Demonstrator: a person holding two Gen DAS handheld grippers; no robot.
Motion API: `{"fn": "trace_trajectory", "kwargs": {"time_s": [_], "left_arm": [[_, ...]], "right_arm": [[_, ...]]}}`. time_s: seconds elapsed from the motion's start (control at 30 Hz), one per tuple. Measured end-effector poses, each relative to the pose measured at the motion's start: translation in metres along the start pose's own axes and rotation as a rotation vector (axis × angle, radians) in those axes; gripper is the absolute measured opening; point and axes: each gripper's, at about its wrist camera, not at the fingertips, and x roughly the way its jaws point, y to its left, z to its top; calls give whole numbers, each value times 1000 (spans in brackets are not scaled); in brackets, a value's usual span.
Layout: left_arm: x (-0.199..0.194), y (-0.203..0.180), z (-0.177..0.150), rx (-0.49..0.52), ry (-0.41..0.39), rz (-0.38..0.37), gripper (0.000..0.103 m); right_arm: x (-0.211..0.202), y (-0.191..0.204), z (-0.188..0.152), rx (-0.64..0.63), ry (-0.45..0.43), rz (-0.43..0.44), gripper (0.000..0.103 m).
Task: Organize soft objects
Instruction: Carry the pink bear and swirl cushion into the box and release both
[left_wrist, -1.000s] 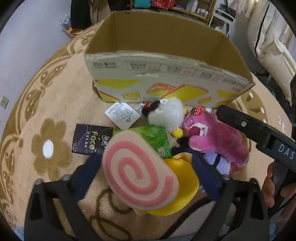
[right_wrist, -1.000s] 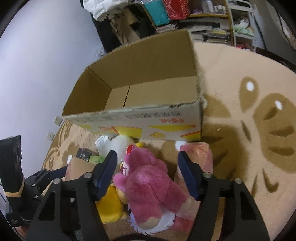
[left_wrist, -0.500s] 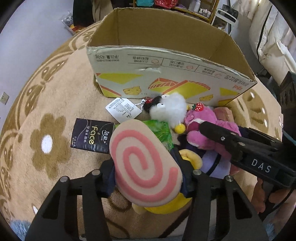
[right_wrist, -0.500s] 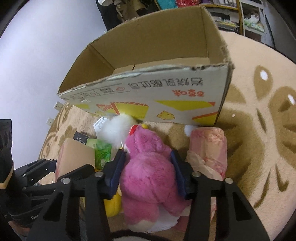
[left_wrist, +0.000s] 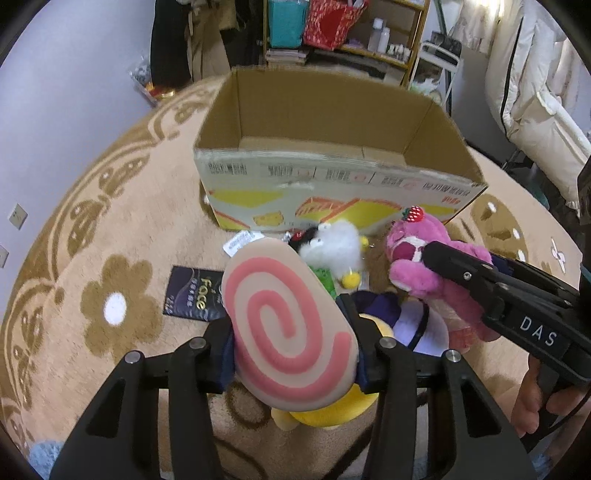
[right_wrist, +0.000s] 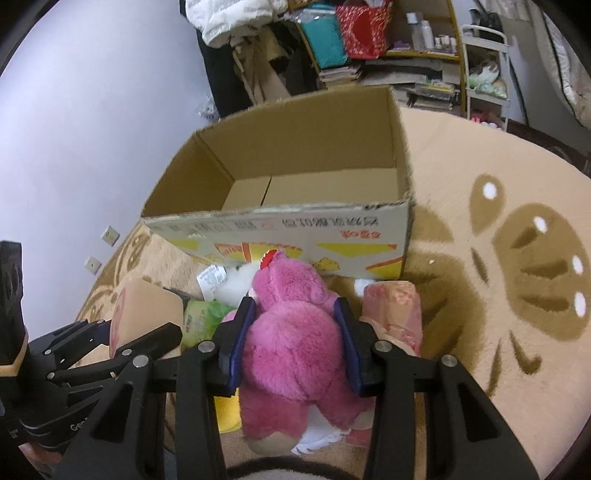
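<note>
The round tan cushion with a pink spiral (left_wrist: 288, 325) covers most of the yellow plush toy (left_wrist: 325, 410) under it and the near edge of the white paper tag (left_wrist: 236, 243). The black arm of the right claw (left_wrist: 461, 273) crosses the fuzzy pink bear (left_wrist: 417, 273), hiding part of its face. From the right wrist, the bear (right_wrist: 295, 350) conceals the yellow toy's bulk and most of the white fluffy toy (right_wrist: 236, 284). The cardboard box's (left_wrist: 332, 177) small print is unreadable. Shelf items behind are blurred.
</note>
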Motion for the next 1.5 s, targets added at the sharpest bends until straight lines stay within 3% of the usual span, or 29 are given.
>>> {"fn": "trace_trajectory", "kwargs": {"time_s": [0.33,0.7,0.8,1.13,1.5], "left_arm": [[-18,5,-1,-4,-59,33,47],[-38,-8,-3,73,-112,59,47],[-44,-10,1,99,-129,101,47],[-65,2,30,133,-238,163,46],[-67,8,87,148,-319,146,46]], "right_arm": [[-28,4,0,20,-76,-10,45],[-55,0,-1,38,-129,-5,45],[-60,-2,0,49,-137,11,45],[-72,3,11,16,-193,2,45],[-70,1,35,23,-215,23,45]]}}
